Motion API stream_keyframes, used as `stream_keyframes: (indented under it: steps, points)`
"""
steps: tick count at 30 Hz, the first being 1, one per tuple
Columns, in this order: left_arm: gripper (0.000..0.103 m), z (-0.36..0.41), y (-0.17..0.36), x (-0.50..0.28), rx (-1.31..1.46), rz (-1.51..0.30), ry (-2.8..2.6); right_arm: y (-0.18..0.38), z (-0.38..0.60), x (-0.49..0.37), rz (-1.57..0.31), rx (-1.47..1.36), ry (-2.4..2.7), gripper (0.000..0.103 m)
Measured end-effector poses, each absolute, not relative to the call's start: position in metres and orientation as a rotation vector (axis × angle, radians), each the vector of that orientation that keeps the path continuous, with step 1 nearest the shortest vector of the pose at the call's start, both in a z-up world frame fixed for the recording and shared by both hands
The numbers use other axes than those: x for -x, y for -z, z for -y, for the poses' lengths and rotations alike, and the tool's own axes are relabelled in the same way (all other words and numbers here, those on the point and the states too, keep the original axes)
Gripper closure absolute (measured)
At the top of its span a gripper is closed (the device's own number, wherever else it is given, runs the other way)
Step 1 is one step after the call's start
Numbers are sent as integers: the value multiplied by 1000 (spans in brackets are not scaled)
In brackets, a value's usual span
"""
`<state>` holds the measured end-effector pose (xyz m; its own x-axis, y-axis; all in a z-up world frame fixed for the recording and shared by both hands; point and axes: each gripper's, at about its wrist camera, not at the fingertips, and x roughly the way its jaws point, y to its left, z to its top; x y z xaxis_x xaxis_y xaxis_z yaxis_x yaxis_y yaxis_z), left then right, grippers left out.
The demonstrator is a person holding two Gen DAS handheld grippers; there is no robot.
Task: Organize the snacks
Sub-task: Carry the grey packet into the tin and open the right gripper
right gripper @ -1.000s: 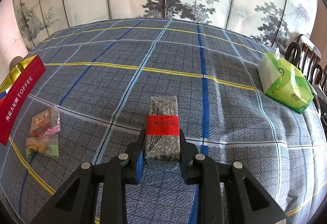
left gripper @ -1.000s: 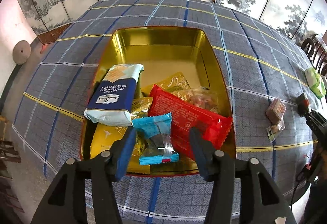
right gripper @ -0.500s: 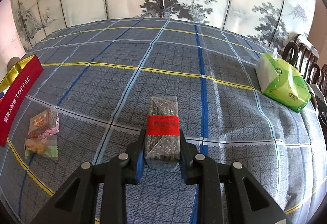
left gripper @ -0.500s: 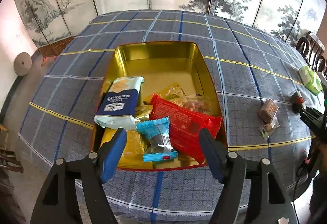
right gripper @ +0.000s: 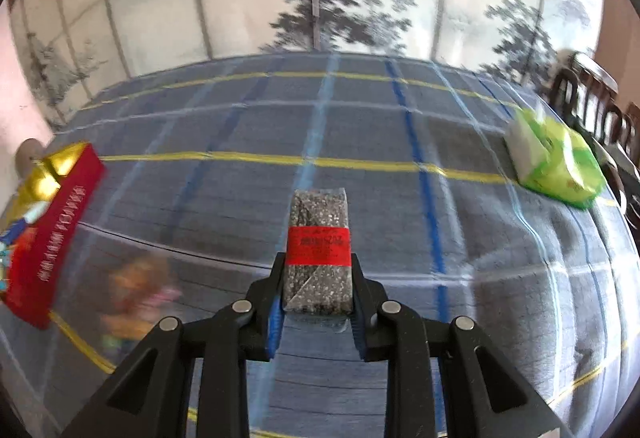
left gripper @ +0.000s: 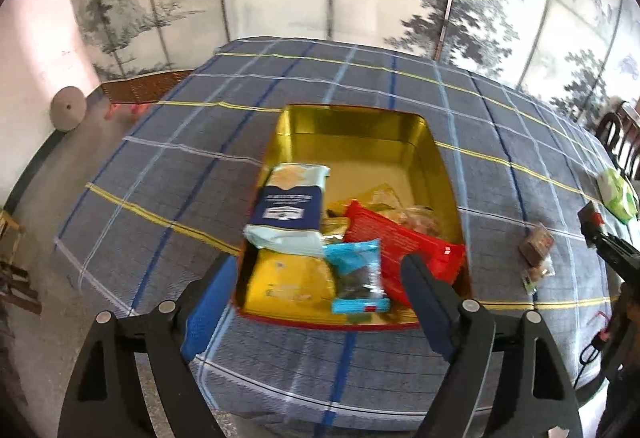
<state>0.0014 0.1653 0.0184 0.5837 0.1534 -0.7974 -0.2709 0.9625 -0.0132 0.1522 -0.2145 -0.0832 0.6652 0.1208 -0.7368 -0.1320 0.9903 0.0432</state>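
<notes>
A gold tin (left gripper: 352,130) with red outer walls sits on the checked tablecloth and holds several snack packets: a blue-and-white one (left gripper: 290,208), a red one (left gripper: 400,238), a yellow one (left gripper: 292,278) and a small light-blue candy (left gripper: 358,276). My left gripper (left gripper: 316,298) hovers above the tin's near edge, its jaws opening with nothing between them. My right gripper (right gripper: 316,290) is shut on a grey speckled bar with a red band (right gripper: 318,242), lifted off the cloth. The tin (right gripper: 52,222) appears at the left edge of the right wrist view.
Two small wrapped snacks (left gripper: 536,254) lie on the cloth right of the tin, blurred in the right wrist view (right gripper: 132,290). A green tissue pack (right gripper: 556,162) rests near the table's right edge. Chairs (right gripper: 596,102) stand beyond it. A painted folding screen backs the table.
My left gripper has opened wider and pulled back and up from the tin, leaving the light-blue candy inside. My right gripper has risen with the speckled bar, and its view has swung left.
</notes>
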Motion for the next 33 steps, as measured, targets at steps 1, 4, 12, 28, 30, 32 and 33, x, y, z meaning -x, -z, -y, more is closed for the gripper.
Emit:
stream_keyframes:
  steps: [1,4,12,28,30,32,33]
  points:
    - [22,-168,-17,0,148,-917,-251,78,205,-151,-824,23,-167,76]
    - [22,-175,-14,3,184,-928,-257,66,173,-147,-807,51,-243,76]
    - [22,-193,-11,13,231,-933,-292,47,77,-136,-781,92,-478,76]
    - [22,-229,-14,31,306,-924,-362,62,-40,-122,-814,215,-651,76]
    - [22,-230,-14,31,308,-927,-365,62,-49,-117,-802,243,-656,76]
    - [22,-231,-14,31,309,-927,-365,63,-55,-114,-810,247,-662,76]
    - [22,-231,-13,31,309,-929,-364,65,-58,-113,-820,245,-667,76]
